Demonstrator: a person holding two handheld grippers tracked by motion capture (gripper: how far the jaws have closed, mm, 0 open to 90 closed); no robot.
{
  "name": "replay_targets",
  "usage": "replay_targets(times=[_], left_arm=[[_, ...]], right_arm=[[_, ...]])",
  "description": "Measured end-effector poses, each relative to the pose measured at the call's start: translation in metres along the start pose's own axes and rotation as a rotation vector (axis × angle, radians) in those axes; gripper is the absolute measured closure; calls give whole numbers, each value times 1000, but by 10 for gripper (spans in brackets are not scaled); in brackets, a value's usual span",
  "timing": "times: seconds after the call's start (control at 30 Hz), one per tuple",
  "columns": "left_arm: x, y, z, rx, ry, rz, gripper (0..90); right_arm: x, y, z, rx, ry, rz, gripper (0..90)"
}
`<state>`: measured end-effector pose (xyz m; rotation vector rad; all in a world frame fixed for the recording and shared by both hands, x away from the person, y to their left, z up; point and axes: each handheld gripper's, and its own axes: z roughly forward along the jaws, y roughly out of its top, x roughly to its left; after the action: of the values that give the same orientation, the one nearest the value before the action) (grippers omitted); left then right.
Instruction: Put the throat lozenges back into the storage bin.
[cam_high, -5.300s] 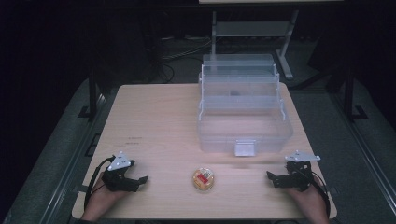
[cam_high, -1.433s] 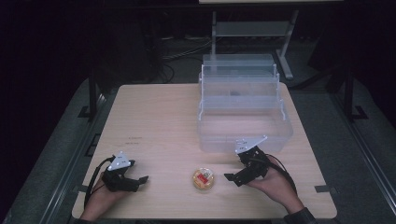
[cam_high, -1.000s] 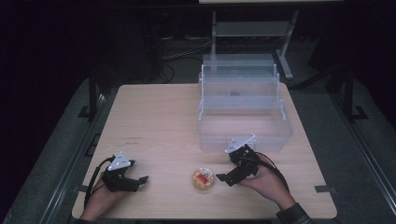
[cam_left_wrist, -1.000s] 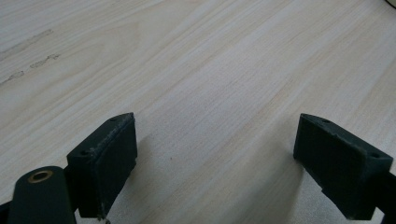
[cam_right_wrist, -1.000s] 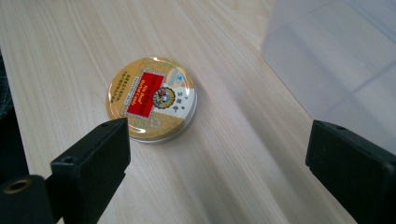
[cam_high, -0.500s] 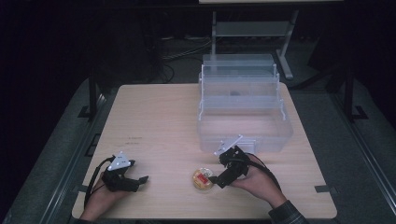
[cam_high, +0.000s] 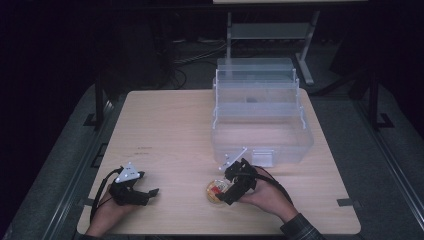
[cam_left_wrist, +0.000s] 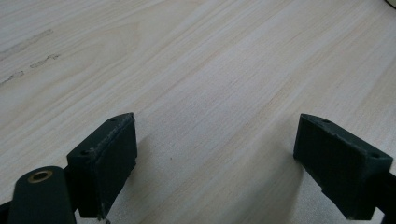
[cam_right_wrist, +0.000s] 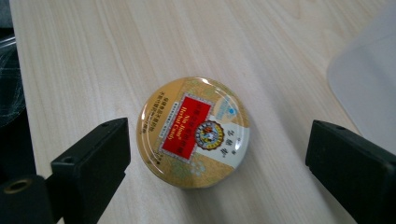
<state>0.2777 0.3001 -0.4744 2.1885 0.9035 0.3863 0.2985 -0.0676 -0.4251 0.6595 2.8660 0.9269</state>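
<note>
Tin (cam_right_wrist: 193, 132), round, gold-lidded with red label, lies flat on table (cam_right_wrist: 116, 46).

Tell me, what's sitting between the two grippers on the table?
Just bare wooden table lies between the left gripper and the right gripper in the high view; the round tin sits right at the right gripper.

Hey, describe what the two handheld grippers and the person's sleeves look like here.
Both the left gripper and the right gripper are black, each with two blocky matte jaws, a grey three-cornered plate on top and a black cable trailing back. A brass-coloured ring sits at a jaw base in both gripper views. The right forearm wears a dark checked sleeve.
</note>
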Motion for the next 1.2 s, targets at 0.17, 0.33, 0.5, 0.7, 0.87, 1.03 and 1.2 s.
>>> replay_targets(times=[0.17,0.33,0.5,0.7,0.87,1.03,1.2], left_arm=[[0,0,0,0,0,1,125],[0,0,0,0,0,1,125],[0,0,0,0,0,1,125],[0,0,0,-1,1,0,125],[0,0,0,2,0,4,125],[0,0,0,2,0,3,125],[0,0,0,1,0,1,125]], right_arm=[[4,3,7,21,9,-15,62],[6,4,14,44,12,-30,67],[7,6,19,55,17,-40,70],[9,6,25,74,24,-51,70],[10,5,28,83,30,-51,95],[11,4,33,106,28,-59,108],[12,3,35,119,21,-70,136]])
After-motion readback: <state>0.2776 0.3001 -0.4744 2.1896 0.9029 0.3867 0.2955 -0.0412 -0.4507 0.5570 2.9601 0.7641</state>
